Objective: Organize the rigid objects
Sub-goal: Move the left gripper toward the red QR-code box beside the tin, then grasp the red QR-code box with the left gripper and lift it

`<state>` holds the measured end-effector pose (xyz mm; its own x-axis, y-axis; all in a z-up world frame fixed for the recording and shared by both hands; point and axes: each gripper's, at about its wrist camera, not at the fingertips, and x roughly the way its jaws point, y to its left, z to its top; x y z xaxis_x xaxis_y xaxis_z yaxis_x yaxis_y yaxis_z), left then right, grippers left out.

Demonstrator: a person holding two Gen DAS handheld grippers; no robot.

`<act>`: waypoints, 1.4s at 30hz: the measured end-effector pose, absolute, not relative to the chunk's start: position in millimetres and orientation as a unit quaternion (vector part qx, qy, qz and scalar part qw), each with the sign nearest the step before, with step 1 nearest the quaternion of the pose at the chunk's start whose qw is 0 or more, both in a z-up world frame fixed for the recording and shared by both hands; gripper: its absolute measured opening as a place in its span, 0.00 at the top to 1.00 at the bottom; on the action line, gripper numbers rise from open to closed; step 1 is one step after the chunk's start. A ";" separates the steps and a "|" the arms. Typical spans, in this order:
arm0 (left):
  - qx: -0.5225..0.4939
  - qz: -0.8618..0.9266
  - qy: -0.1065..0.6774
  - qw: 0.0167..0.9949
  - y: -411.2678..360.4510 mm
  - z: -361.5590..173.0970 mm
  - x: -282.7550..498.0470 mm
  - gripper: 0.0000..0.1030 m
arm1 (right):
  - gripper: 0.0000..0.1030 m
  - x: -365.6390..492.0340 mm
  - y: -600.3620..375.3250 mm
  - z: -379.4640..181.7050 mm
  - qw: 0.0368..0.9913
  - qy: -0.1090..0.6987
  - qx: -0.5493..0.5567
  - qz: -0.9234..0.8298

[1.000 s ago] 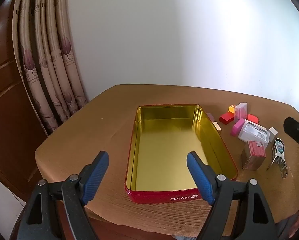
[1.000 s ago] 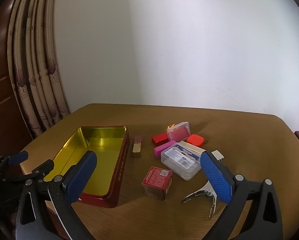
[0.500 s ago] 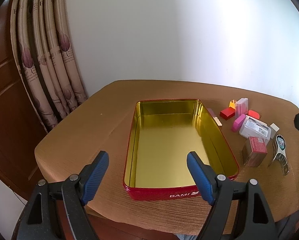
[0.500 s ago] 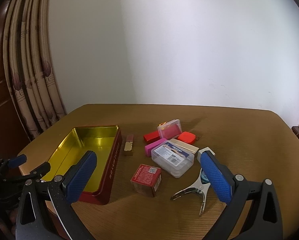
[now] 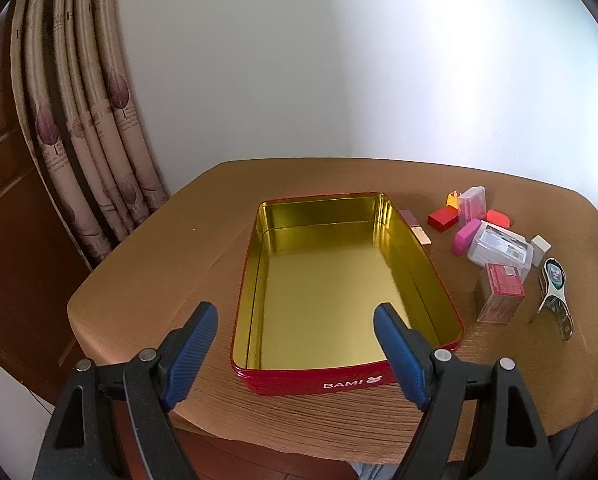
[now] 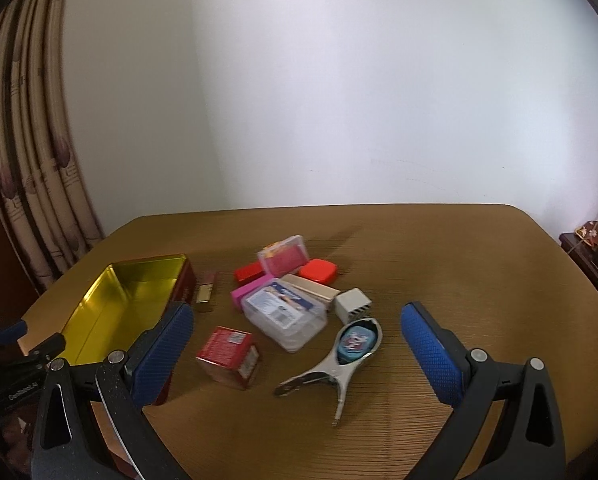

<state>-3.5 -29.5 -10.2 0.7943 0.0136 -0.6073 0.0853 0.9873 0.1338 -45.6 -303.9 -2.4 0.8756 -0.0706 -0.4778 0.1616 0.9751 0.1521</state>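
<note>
Blue-padded jaws of the left gripper [image 5: 295, 354] stand spread wide and hold nothing; it hangs over the table's near edge. Directly ahead of it lies the red tin [image 5: 351, 380], gold inside, open, with nothing in it.

The right gripper [image 6: 297, 354] is likewise spread and holds nothing. Just ahead, between its fingers, lies a metal nail clipper [image 6: 335, 364] flat on the wooden table [image 6: 459, 252]. Ahead and left of it stands a small red box [image 6: 229, 354]. Beyond these sits a clear plastic case [image 6: 285, 316] with a printed label, a white cube [image 6: 353, 304] just to its right. Farther on are a pink block [image 6: 251, 292], a red block [image 6: 247, 272], a clear pink-tinted case [image 6: 285, 258] and a rounded red case [image 6: 319, 271], closely grouped. A small gold tube [image 6: 206, 296] lies beside the tin's right wall.
</note>
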 end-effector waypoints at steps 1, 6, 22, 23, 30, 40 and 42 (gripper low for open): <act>0.076 -0.021 0.323 0.943 -30.8 -9.3 -3.3 0.20 | 0.00 -46.2 -307.9 -2.8 0.963 0.243 0.094 -0.063; 0.070 -0.029 0.331 0.941 -39.3 -5.0 -3.0 0.20 | 0.00 -50.9 -331.6 -1.9 0.962 0.242 0.100 -0.081; 0.141 -0.139 0.380 0.904 -159.2 -5.7 24.4 0.20 | 0.00 -56.7 -423.1 -10.7 0.946 0.260 0.133 -0.137; 0.142 -0.142 0.387 0.900 -166.7 -7.2 29.9 0.20 | 0.00 -56.6 -427.6 -12.8 0.945 0.263 0.138 -0.139; 0.149 -0.159 0.419 0.881 -197.9 -20.0 56.5 0.20 | 0.00 -57.3 -451.9 -22.9 0.937 0.272 0.166 -0.146; 0.155 -0.181 0.462 0.854 -209.7 -44.5 76.1 0.20 | 0.00 -53.4 -457.1 -39.8 0.929 0.294 0.177 -0.136; 0.161 -0.179 0.463 0.853 -211.8 -48.6 79.4 0.20 | 0.00 -52.4 -458.1 -42.8 0.927 0.299 0.180 -0.136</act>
<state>79.4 -211.8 -48.6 0.5076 -0.1564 -0.8473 0.4543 0.8841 0.1090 -52.4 -458.1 -42.8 0.7841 -0.1442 -0.6036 0.3591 0.8987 0.2518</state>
